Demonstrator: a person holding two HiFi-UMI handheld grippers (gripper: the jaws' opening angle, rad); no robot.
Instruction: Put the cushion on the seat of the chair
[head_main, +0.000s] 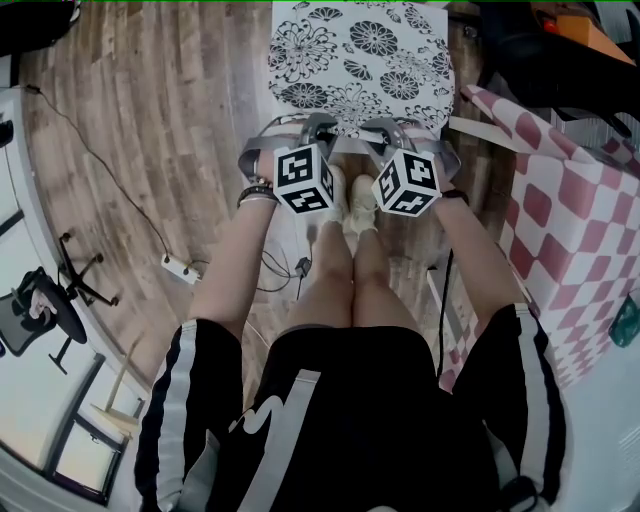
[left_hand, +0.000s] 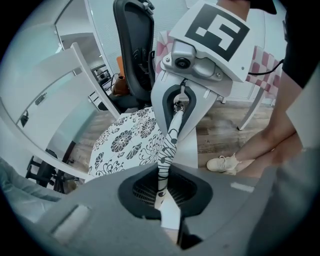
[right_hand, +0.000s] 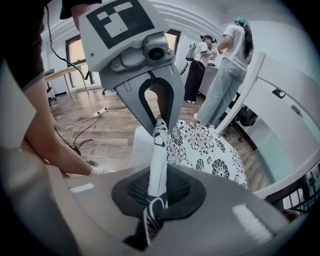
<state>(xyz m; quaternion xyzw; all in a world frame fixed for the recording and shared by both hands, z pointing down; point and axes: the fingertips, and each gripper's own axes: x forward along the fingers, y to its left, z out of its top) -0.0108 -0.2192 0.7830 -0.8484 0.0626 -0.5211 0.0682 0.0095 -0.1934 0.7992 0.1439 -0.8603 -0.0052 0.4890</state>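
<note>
A white cushion with a black flower print lies on the white chair, straight ahead of me. My left gripper and right gripper are side by side at the cushion's near edge, each shut on a fold of it. In the left gripper view the pinched edge runs from my left gripper up to the right gripper. The cushion covers most of the chair seat. The right gripper view shows my right gripper, the left gripper, the cushion and the seat.
A table with a pink checked cloth stands close on the right. A power strip and cables lie on the wooden floor at left. A black office chair is behind the white chair's backrest. Two people stand further back.
</note>
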